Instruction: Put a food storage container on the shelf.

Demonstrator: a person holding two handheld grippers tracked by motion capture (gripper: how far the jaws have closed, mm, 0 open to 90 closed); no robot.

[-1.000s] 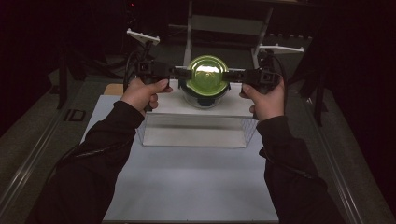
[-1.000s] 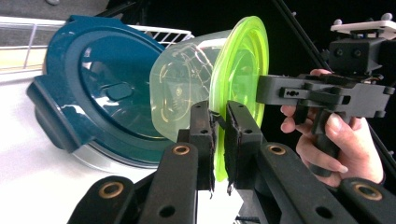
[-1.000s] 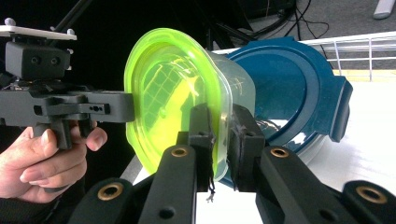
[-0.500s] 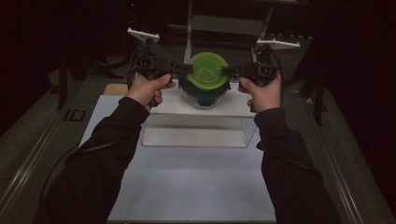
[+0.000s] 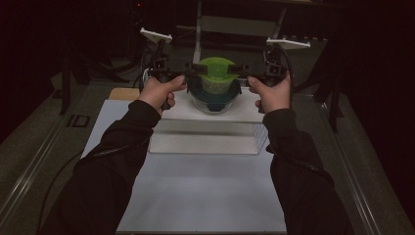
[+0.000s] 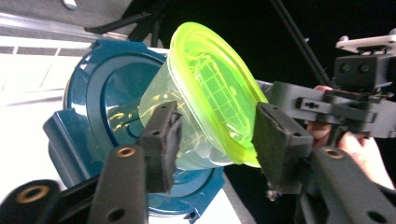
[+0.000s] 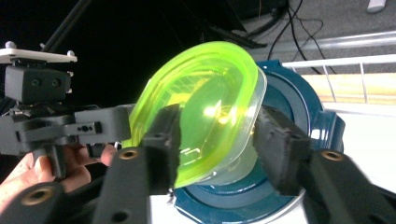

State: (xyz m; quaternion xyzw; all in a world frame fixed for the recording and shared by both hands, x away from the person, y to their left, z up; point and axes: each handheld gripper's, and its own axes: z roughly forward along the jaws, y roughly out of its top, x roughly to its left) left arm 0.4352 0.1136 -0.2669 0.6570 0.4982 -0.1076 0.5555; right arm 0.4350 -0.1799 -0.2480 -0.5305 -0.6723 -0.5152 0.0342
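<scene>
One green-lidded tub (image 5: 214,73) gripped by both tongs, left (image 5: 196,69) and right (image 5: 237,69). One blue lid (image 6: 100,100) just behind it. Tub's base hidden by jaws.

we see a dark room around us, a white surface (image 5: 205,191) lit from above, grey floor (image 5: 34,147) at either side.

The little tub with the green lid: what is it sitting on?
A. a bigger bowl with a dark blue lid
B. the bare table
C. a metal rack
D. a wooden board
A: the green-lidded tub rests on the dark blue lid of a larger clear bowl, with both tongs at its sides.
</scene>
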